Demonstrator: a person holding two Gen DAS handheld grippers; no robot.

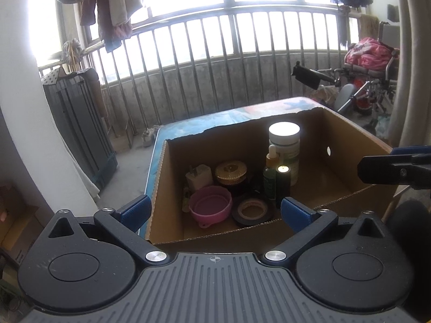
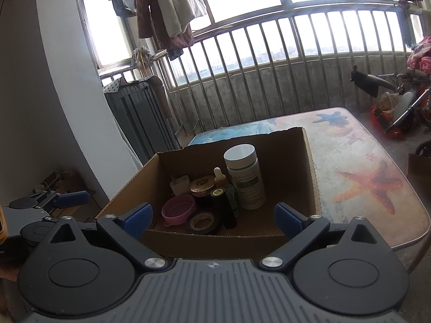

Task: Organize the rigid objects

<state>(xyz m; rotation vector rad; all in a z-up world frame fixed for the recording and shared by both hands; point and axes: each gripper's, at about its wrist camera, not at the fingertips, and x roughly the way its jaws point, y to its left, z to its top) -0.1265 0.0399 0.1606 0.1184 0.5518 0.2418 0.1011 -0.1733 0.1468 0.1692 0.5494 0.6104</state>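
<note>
An open cardboard box (image 1: 350, 145) (image 2: 309, 161) stands on a table printed with starfish (image 2: 369, 183). Inside stand a white-capped bottle (image 1: 285, 145) (image 2: 243, 177), a dropper bottle (image 1: 270, 173) (image 2: 220, 177), a dark tube (image 1: 282, 181) (image 2: 225, 207), a gold-lidded jar (image 1: 231, 173) (image 2: 202, 188), a white charger (image 1: 198, 179) (image 2: 180, 183), a pink collapsible cup (image 1: 210, 206) (image 2: 179, 210) and a black tape roll (image 1: 253, 211) (image 2: 202, 222). My left gripper (image 1: 215, 210) hangs open before the box's near wall, holding nothing. My right gripper (image 2: 214, 216) is open likewise, also empty.
The right gripper's side (image 1: 393, 169) shows at the left wrist view's right edge; the left gripper's side (image 2: 56, 200) shows low left in the right wrist view. A metal railing (image 1: 215, 62), a dark folded rack (image 1: 78, 123), hanging clothes (image 2: 169, 8) and a wheelchair (image 1: 369, 80) surround the table.
</note>
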